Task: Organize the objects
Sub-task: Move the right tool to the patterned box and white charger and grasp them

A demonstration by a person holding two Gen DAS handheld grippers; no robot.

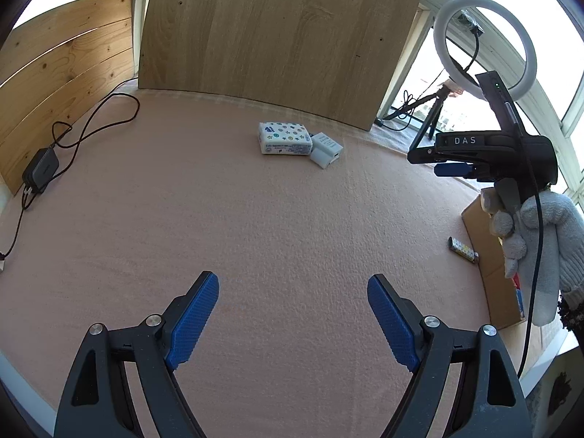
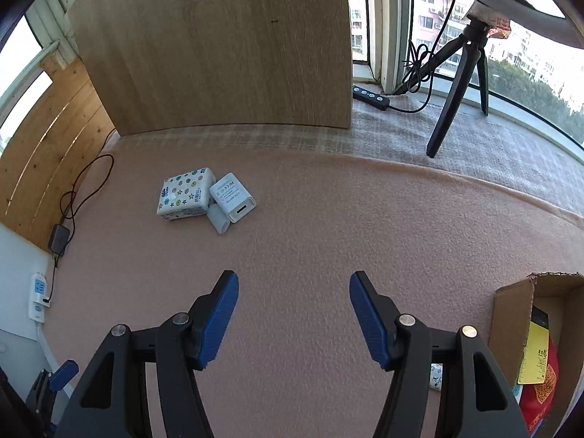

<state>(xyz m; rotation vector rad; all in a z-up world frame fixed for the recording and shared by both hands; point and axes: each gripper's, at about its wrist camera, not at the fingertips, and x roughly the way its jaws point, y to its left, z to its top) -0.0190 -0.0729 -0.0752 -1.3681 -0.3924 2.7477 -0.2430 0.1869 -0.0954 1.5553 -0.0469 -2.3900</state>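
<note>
both tongs are held low over the pink mat (image 1: 255,219), the left gripper (image 1: 293,314) and right gripper (image 2: 294,319) spread wide and empty, probably so either can be moved to a pick. a cardboard box (image 2: 511,325) with packets already in it is seen at the right, likely the sorting bin, with a small patterned stick (image 1: 463,249) lying beside it. farther off, well apart from both tongs, a tissue pack (image 2: 185,193), a white charger (image 2: 232,197) and a small white block (image 2: 218,219) are clustered, touching, before the upright board (image 2: 219,54).
</note>
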